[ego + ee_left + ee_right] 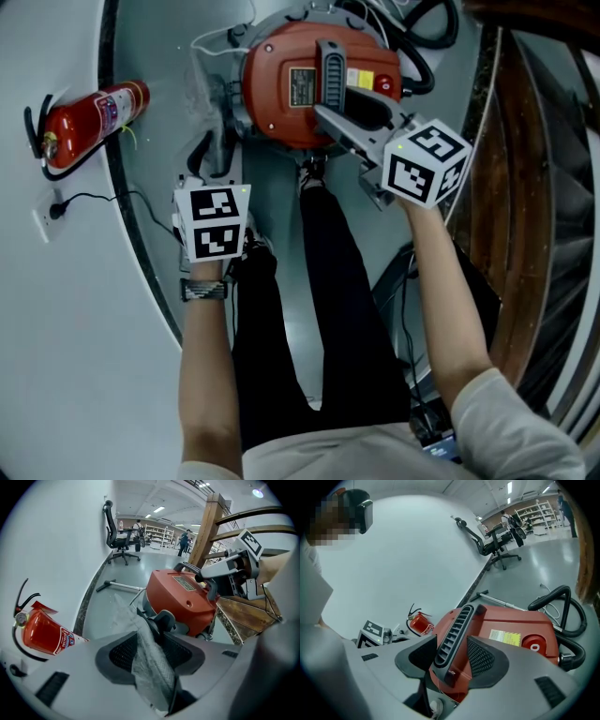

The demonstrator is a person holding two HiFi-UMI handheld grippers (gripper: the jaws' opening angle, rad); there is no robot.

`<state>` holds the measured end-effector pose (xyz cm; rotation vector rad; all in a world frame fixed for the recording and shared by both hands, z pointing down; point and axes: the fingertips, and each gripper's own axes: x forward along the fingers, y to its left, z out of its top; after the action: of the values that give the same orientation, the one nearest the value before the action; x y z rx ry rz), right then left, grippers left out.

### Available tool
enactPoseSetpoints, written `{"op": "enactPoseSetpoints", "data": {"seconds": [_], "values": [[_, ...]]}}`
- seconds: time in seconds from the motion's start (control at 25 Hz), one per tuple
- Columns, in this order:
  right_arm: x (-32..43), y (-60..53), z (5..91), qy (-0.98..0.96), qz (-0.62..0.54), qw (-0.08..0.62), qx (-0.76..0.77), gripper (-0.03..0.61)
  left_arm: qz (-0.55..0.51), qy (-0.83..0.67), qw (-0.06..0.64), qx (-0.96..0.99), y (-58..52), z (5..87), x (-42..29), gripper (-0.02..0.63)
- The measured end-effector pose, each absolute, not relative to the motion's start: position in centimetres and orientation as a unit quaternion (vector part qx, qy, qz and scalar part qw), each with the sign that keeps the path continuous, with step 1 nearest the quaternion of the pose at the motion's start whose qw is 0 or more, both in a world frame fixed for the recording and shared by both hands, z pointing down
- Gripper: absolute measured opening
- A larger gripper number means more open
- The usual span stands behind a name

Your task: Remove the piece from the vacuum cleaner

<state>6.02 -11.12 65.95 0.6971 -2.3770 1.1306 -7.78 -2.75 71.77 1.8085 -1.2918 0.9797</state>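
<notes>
to the left of the round red plastic vacuum cleaner [281, 94], the left gripper [152, 644] stood with its jaws spread wide, a limp grey-white mesh cloth piece [152, 667] hanging loose between them, just beside the cleaner. above the cleaner, the right gripper [454, 656] straddled its black ribbed handle [457, 625], jaws apart, not clamping it.

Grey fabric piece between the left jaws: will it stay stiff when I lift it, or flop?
Probably floppy: the fabric piece hangs creased between the left gripper's open jaws. Likely light, since the weave looks thin. It may snag, as its far end lies against the vacuum cleaner.
</notes>
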Motion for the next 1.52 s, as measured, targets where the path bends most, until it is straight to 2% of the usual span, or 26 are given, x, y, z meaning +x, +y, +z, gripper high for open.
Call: {"op": "enactPoseSetpoints", "data": {"seconds": [0.32,0.48,0.92,1.52], "values": [[6.0,-11.0,66.1,-0.853,0.404,0.199,0.264,0.198,0.349,-0.521,0.350,0.696,-3.1,71.2,-7.9,0.166],[6.0,-11.1,66.1,-0.852,0.403,0.199,0.267,0.199,0.369,-0.514,0.354,0.688,-3.0,71.8,-7.9,0.153],[6.1,-11.1,66.2,-0.853,0.399,0.194,0.274,0.202,0.334,-0.537,0.403,0.662,-2.5,71.9,-9.6,0.054],[6.3,-11.2,66.0,-0.856,0.387,0.181,0.292,0.209,0.362,-0.558,0.396,0.634,-2.5,72.2,-11.0,0.037]]}}
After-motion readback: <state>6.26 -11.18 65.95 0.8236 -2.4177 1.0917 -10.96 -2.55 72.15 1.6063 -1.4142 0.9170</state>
